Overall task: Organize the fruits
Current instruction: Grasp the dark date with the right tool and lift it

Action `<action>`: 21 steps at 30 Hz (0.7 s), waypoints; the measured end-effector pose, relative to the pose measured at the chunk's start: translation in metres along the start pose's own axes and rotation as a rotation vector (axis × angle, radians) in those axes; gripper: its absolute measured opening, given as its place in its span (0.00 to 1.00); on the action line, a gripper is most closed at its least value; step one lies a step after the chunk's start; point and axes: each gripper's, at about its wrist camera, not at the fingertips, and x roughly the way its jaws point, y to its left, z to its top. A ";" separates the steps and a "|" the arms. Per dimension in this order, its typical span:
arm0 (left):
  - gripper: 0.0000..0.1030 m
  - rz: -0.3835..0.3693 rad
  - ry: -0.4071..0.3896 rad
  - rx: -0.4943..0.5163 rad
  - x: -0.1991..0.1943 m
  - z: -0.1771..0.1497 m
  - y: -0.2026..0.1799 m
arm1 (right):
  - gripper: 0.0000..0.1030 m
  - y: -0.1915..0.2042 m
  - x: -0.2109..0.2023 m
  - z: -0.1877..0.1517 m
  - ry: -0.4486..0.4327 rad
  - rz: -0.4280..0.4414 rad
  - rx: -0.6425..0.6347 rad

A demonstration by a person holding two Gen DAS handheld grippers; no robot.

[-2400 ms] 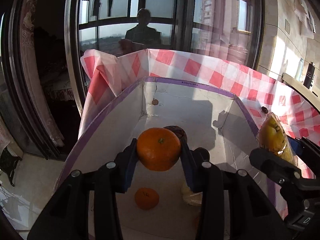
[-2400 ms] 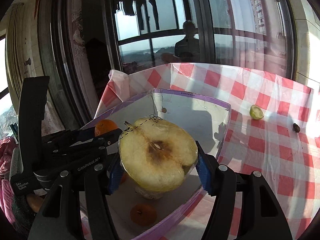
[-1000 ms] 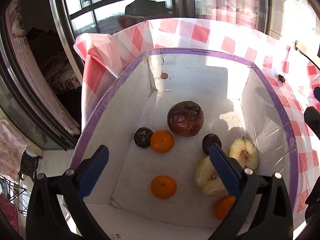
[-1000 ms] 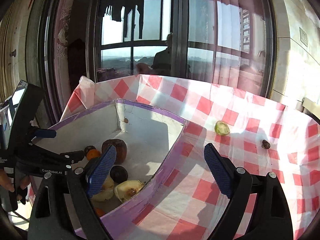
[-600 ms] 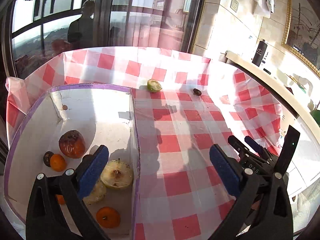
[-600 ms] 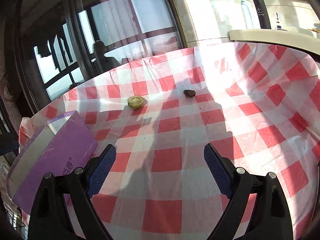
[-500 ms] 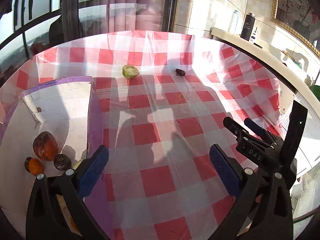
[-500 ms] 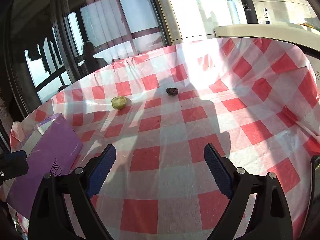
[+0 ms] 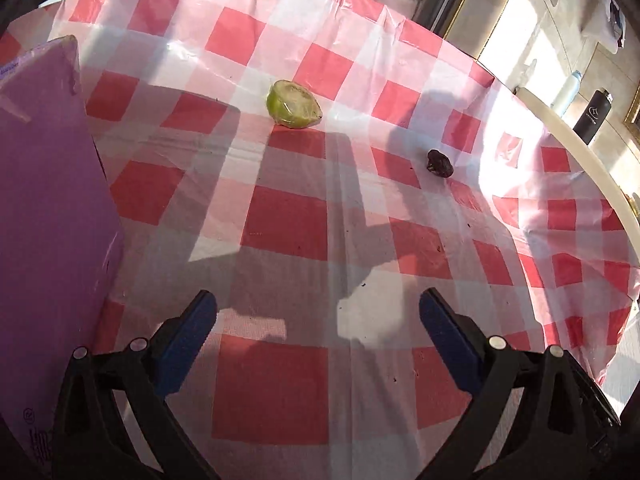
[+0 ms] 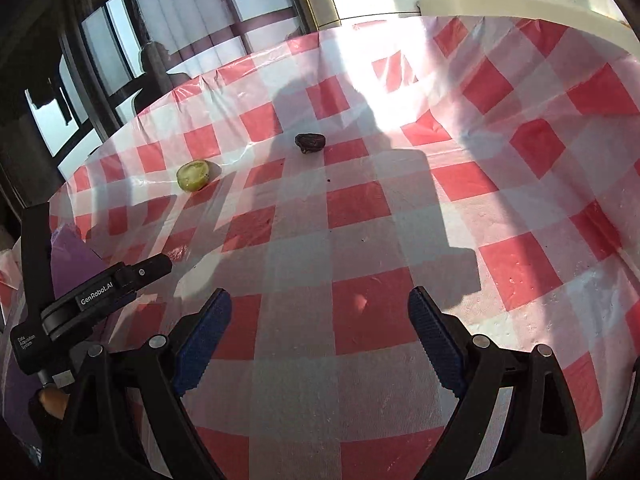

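Swinging away from the purple box (image 9: 48, 216), where they let go an orange and a cut pear, both grippers now face the red-checked tablecloth (image 9: 288, 224). The left gripper (image 9: 318, 320) and right gripper (image 10: 320, 316) are spread wide and empty. Ahead, well apart from them, lie one green fruit half (image 9: 294, 105) and one dark shrivelled fruit (image 9: 439, 163).

Lay spread over the surface: a red-and-white checked plastic cloth (image 9: 288, 216), creased and glaring in sunlight. Stood on a pale ledge (image 9: 576, 148) beyond: a black bottle (image 9: 594, 116) beside a white one (image 9: 566, 92). Rose behind: dark-framed windows (image 10: 96, 64), perhaps curtained, too dim to be sure.
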 end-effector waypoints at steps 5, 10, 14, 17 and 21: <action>0.98 -0.094 -0.033 -0.031 -0.003 -0.002 0.006 | 0.84 0.013 0.063 0.052 0.025 -0.038 -0.074; 0.98 -0.070 -0.047 -0.033 0.000 -0.002 0.002 | 0.84 0.013 0.129 0.104 0.060 -0.070 -0.064; 0.98 -0.072 -0.049 -0.036 -0.001 -0.002 0.004 | 0.84 0.016 0.169 0.132 0.081 -0.072 -0.052; 0.98 -0.062 -0.047 -0.031 0.000 -0.001 0.003 | 0.84 0.021 0.191 0.147 0.105 -0.079 -0.054; 0.98 -0.056 -0.045 -0.028 0.000 -0.001 0.003 | 0.82 0.031 0.216 0.157 0.160 -0.116 -0.094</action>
